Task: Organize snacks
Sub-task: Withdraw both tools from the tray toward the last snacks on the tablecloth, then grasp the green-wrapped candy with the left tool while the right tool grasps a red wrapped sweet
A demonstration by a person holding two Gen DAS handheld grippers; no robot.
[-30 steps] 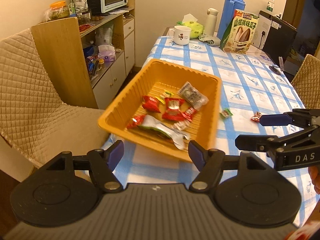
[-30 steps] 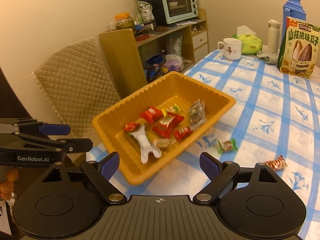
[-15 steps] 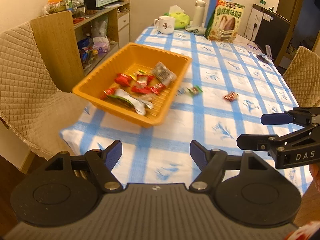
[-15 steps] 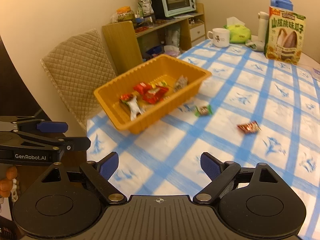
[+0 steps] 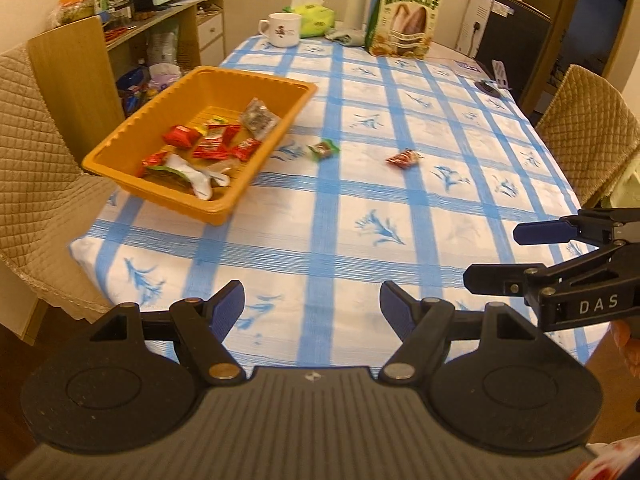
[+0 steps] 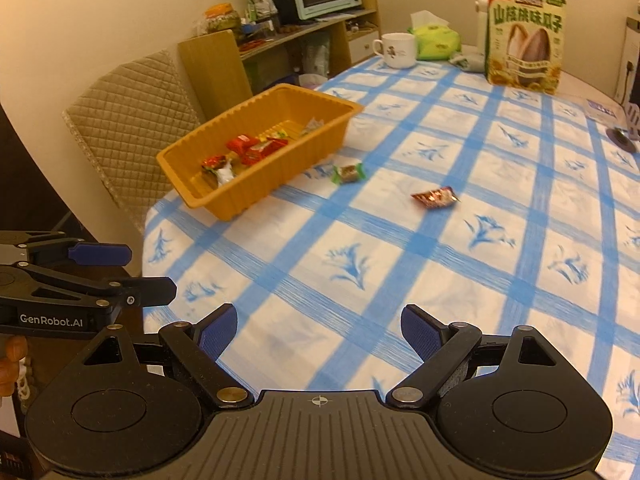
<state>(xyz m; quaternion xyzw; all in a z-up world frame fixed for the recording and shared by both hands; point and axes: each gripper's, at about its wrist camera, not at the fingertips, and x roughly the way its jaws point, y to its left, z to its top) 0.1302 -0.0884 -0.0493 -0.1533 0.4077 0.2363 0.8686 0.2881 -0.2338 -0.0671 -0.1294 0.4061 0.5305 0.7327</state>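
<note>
Snacks mostly in orange tray [image 5: 276, 148] at the table's left edge; green candy [image 5: 323, 149] and red candy [image 5: 403, 158] loose on cloth beside it. Left gripper [image 5: 312, 306] and right gripper [image 6: 319, 330] gape wide, empty, well short. Next, probably: reach forward, pinch one candy

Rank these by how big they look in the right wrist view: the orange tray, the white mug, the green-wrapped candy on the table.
1. orange tray, clearly the largest.
2. white mug; it stands farther away, so it probably looks smaller than it is.
3. green-wrapped candy, the smallest.
</note>
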